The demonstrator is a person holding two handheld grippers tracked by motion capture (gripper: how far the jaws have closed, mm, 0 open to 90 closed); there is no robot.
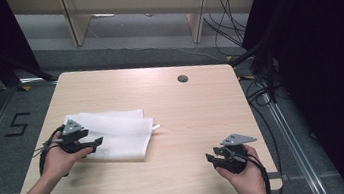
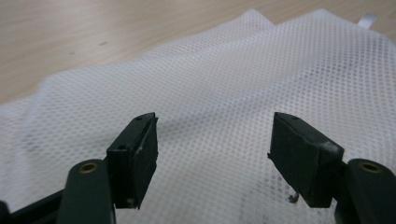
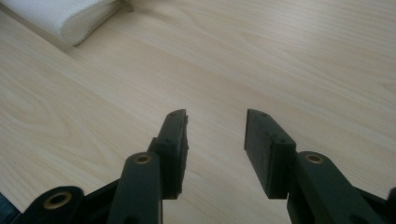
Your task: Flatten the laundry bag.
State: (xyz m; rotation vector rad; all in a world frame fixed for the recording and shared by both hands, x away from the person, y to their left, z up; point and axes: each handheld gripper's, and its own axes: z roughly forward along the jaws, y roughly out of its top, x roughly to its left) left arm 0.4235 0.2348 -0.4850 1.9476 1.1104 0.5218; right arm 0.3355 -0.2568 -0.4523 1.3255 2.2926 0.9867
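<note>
I hold the left claw [image 2: 212, 158] wide open, empty, directly above the white mesh bag [image 2: 224, 88]. The right claw [image 3: 215, 149], half open, empty, hovers over bare worktop [image 3: 280, 56].

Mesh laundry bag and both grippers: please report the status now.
Left gripper open, over the folded white mesh bag. Right gripper open, over bare table, apart from bag. Nothing in the way.

I see the square light-wood bench [image 1: 189, 125] with a small round dark cable hole [image 1: 183, 79] near its far edge; a "5" floor marking [image 1: 18, 124] lies left of it.
</note>
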